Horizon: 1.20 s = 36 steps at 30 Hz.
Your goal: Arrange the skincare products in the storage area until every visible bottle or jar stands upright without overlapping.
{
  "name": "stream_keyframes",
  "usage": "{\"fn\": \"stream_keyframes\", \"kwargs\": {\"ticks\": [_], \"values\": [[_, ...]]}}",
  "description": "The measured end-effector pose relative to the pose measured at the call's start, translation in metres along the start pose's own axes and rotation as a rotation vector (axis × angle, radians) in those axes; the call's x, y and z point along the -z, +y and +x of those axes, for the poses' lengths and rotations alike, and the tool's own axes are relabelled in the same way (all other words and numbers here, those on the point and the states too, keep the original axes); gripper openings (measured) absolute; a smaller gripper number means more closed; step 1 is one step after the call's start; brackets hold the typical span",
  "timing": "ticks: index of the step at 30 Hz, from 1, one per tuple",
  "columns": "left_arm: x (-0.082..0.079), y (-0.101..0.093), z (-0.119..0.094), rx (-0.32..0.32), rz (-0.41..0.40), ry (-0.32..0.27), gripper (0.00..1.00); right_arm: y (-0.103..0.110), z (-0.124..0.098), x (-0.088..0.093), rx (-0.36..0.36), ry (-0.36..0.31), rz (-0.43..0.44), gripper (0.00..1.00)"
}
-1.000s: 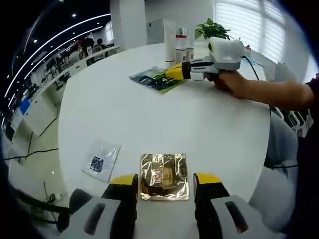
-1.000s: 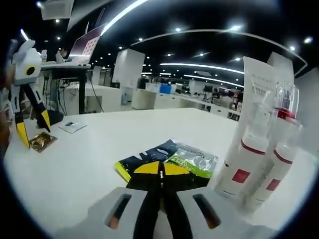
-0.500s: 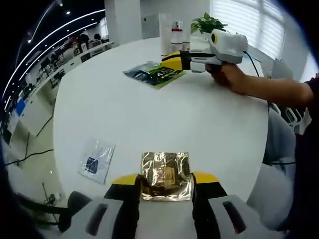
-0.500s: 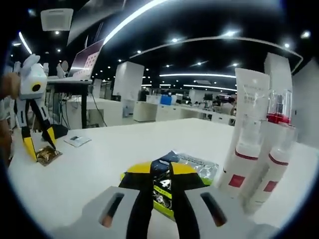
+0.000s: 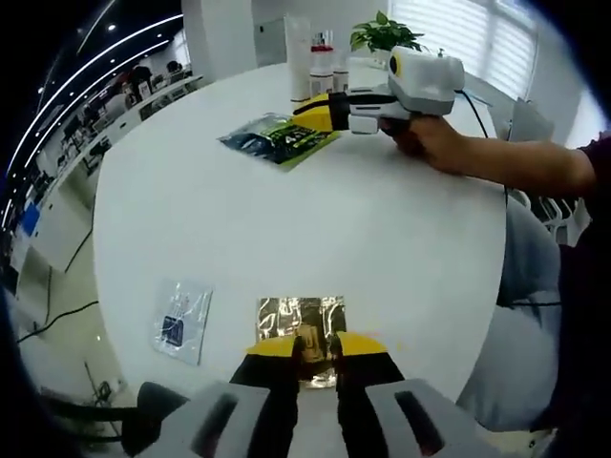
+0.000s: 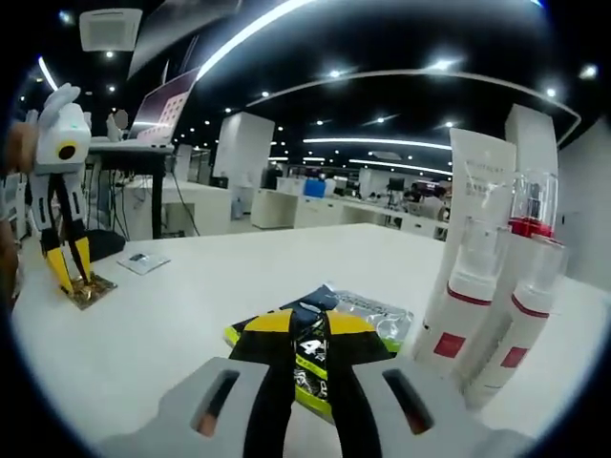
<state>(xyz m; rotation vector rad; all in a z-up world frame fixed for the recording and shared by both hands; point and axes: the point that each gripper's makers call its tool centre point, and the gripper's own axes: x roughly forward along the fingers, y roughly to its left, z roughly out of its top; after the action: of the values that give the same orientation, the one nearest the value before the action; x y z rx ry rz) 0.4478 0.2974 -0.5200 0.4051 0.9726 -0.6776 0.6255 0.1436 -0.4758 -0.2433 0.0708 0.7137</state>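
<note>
A gold foil sachet (image 5: 298, 320) lies on the white round table (image 5: 286, 219), and my left gripper (image 5: 315, 351) is shut on its near edge. In the right gripper view the left gripper (image 6: 69, 277) stands at the far left, pinching the gold foil sachet (image 6: 93, 289). My right gripper (image 6: 310, 348) is shut on a dark printed sachet (image 6: 310, 345) that overlaps a green sachet (image 6: 370, 315). In the left gripper view a hand holds the right gripper (image 5: 320, 110) by the dark printed sachet (image 5: 277, 138). Two pump bottles (image 6: 466, 305) (image 6: 520, 320) and a white tube (image 6: 485, 172) stand upright.
A small clear sachet (image 5: 181, 320) lies left of the gold one, near the table edge, and the clear sachet (image 6: 143, 258) sits far back in the right gripper view. A potted plant (image 5: 387, 33) stands behind the bottles (image 5: 320, 67). A person's forearm (image 5: 506, 167) reaches over the table's right side.
My left jaws have closed onto the gold sachet's edge. The right gripper, shut and empty a second ago, has the dark sachet between its jaws.
</note>
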Motion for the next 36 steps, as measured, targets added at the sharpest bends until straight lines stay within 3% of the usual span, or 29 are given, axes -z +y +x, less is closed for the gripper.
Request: {"fn": "stream_keyframes", "kwargs": {"ticks": [2, 4, 6, 8, 13, 18, 24, 30, 36], "values": [[0.008, -0.006, 0.003, 0.023, 0.022, 0.047, 0.20, 0.000, 0.000, 0.000, 0.000, 0.003, -0.002, 0.11], [0.004, -0.004, 0.003, 0.011, 0.061, 0.028, 0.26, 0.000, 0.000, 0.000, -0.002, 0.002, -0.001, 0.11], [0.003, -0.002, 0.000, 0.009, 0.042, 0.021, 0.40, 0.001, 0.000, 0.000, -0.001, 0.002, -0.003, 0.11], [0.001, -0.002, 0.000, 0.020, 0.050, 0.023, 0.45, 0.001, 0.000, 0.000, -0.002, 0.001, -0.003, 0.11], [0.015, 0.000, 0.001, 0.038, 0.088, 0.166, 0.55, 0.001, 0.000, 0.000, -0.001, 0.002, -0.001, 0.10], [0.016, 0.000, 0.001, 0.066, 0.073, 0.235, 0.55, 0.000, 0.002, 0.001, -0.003, 0.003, -0.003, 0.10], [0.011, -0.002, 0.003, 0.089, 0.121, 0.309, 0.54, -0.001, 0.004, 0.003, -0.004, 0.011, -0.014, 0.10], [0.005, -0.004, 0.005, 0.092, 0.115, 0.288, 0.40, -0.002, 0.005, 0.003, -0.002, 0.012, -0.013, 0.10], [0.006, -0.004, 0.005, 0.085, 0.104, 0.293, 0.40, -0.002, 0.006, 0.004, -0.006, 0.013, -0.013, 0.09]]}}
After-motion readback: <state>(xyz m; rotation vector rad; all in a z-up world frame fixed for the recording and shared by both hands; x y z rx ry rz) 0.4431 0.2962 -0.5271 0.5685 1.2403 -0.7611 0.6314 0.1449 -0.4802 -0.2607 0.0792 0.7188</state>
